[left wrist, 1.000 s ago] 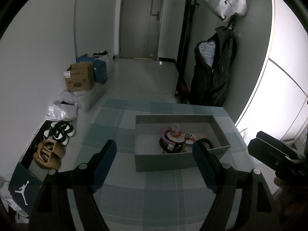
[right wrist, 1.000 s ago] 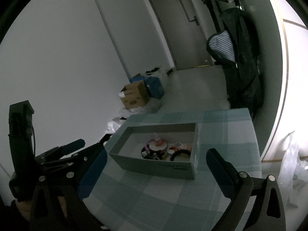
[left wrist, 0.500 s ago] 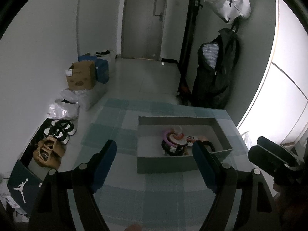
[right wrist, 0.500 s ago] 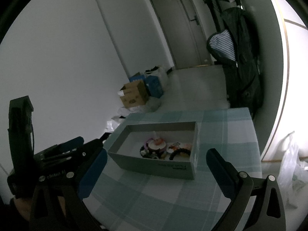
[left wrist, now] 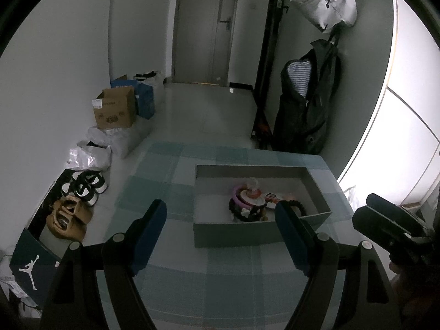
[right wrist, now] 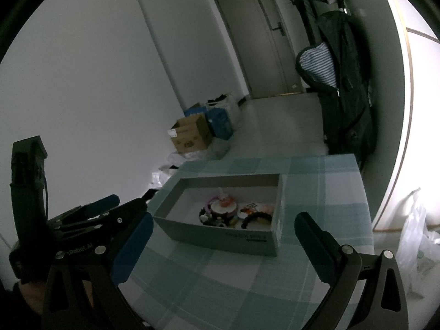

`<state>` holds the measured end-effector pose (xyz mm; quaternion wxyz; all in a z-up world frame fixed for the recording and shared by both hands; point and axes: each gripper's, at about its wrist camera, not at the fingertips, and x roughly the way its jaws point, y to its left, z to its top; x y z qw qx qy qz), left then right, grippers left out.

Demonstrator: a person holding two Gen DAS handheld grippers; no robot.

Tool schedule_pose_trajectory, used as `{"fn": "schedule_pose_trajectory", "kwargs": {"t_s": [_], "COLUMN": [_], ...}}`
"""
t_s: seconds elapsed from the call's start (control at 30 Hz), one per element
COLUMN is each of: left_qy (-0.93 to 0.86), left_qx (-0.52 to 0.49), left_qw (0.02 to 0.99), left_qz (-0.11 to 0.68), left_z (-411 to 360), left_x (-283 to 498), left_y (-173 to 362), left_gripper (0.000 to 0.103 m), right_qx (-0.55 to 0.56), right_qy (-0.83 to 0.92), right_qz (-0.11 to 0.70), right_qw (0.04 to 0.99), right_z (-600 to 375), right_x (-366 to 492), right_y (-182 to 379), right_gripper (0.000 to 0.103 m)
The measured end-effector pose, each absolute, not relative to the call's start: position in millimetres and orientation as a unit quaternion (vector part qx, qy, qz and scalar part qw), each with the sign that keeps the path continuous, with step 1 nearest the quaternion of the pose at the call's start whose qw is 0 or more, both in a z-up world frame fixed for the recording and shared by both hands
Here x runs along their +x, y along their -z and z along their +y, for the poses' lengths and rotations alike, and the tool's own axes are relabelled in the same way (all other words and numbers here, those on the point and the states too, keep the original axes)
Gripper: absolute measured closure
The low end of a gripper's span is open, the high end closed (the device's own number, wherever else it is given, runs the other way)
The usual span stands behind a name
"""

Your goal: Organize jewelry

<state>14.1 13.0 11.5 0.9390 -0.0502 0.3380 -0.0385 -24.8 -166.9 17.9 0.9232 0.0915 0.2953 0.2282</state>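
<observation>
An open grey box (left wrist: 236, 235) stands on the checked tablecloth (left wrist: 176, 275); it also shows in the right wrist view (right wrist: 220, 233). Inside it lies a pile of jewelry (left wrist: 249, 202): a pink ring-shaped piece, dark beaded bracelets (right wrist: 257, 216) and small trinkets. My left gripper (left wrist: 221, 216) is open and empty, held above the table in front of the box. My right gripper (right wrist: 224, 229) is open and empty, also short of the box. Each gripper shows at the edge of the other's view.
The table's right edge runs close to a white wall (left wrist: 412, 110). On the floor to the left are a cardboard box (left wrist: 115, 108), shoes (left wrist: 82, 185) and bags. A dark backpack (left wrist: 305, 104) hangs beyond the table. A plastic bag (right wrist: 415, 236) lies at the right.
Both grippers have drawn back and up slightly from the box; the box looks a little farther off. Both stay open and empty. The jewelry has not moved.
</observation>
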Motion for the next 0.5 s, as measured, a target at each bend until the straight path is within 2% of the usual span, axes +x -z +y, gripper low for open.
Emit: {"fn": "schedule_pose_trajectory", "kwargs": {"t_s": [0.5], "left_qy": [0.039], "left_qx": [-0.059], "left_qw": [0.942], "left_qz": [0.328], "left_z": [15.4], "left_x": [15.1], "left_y": [-14.7], "left_gripper": [0.025], "right_qx": [0.088], "right_qy": [-0.226], "right_qz": [0.297], "right_qw": [0.923], "right_z": [-167.8], "right_x": [-24.4], "right_y": [-17.9], "right_gripper": [0.0]}}
